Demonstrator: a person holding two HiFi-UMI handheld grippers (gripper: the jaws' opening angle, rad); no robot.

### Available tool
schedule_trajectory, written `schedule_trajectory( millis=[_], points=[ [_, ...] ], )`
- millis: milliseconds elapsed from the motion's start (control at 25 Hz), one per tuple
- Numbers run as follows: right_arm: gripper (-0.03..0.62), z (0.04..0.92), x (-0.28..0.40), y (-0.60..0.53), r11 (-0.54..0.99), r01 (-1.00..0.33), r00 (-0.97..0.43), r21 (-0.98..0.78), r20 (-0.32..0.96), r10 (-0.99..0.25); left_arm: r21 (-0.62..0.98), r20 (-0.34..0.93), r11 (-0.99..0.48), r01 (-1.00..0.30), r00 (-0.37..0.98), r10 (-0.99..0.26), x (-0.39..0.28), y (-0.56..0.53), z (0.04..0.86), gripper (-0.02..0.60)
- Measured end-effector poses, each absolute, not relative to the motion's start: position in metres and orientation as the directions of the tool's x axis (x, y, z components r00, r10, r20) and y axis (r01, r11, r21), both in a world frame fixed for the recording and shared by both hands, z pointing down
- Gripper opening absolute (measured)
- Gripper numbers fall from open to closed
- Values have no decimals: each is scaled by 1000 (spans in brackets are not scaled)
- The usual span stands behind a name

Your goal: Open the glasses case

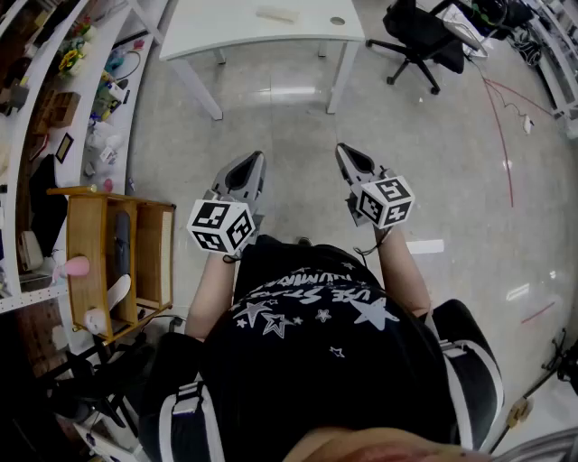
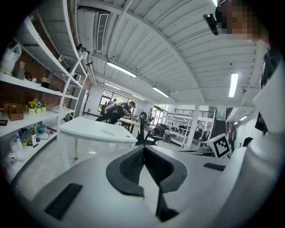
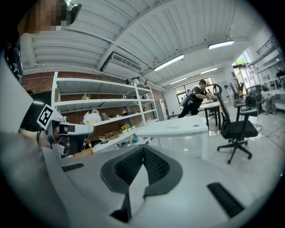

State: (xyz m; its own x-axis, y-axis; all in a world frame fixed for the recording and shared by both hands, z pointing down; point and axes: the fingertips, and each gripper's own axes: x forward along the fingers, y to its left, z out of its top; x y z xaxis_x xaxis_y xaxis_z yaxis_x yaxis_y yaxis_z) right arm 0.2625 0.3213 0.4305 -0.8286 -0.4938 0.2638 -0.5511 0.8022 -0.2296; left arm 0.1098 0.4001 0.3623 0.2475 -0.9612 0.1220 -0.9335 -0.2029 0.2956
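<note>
Glasses case [image 1: 275, 14]: probably the small pale oblong lying flat on the white bench [image 1: 226, 32], toward its far edge, at the top of the head view; too small to tell lid from base. A round mark [image 1: 337, 20] sits on the benchtop to its right. The 2 grippers are held side by side over bare floor [image 1: 298, 117], well short of the bench and well apart from the case. Left gripper [image 1: 253, 162]: jaws pressed together, nothing between them, confirmed in the left gripper view [image 2: 144, 149], where the case [image 2: 107, 132] shows on the bench beyond. Right gripper [image 1: 348, 153]: jaws likewise fully together and empty [image 3: 143, 149]. Each carries its marker cube [image 1: 219, 226] near the wrist. Surroundings: office chair [image 1: 420, 41] right of the bench; wooden stand [image 1: 99, 262] and wall shelves [image 1: 81, 81] at left.
</note>
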Motion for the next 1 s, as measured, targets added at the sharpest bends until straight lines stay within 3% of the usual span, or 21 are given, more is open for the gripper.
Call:
schedule_trajectory(
  millis=[360, 1000],
  points=[
    [8, 433, 277, 286, 782, -572, -817, -249, 252, -518, 295, 127, -184, -938, 229, -965, 113, 387, 368, 12],
    [8, 442, 233, 204, 749, -627, -769, -212, 317, -555, 365, 118, -232, -902, 291, -949, 61, 278, 384, 12]
  ],
)
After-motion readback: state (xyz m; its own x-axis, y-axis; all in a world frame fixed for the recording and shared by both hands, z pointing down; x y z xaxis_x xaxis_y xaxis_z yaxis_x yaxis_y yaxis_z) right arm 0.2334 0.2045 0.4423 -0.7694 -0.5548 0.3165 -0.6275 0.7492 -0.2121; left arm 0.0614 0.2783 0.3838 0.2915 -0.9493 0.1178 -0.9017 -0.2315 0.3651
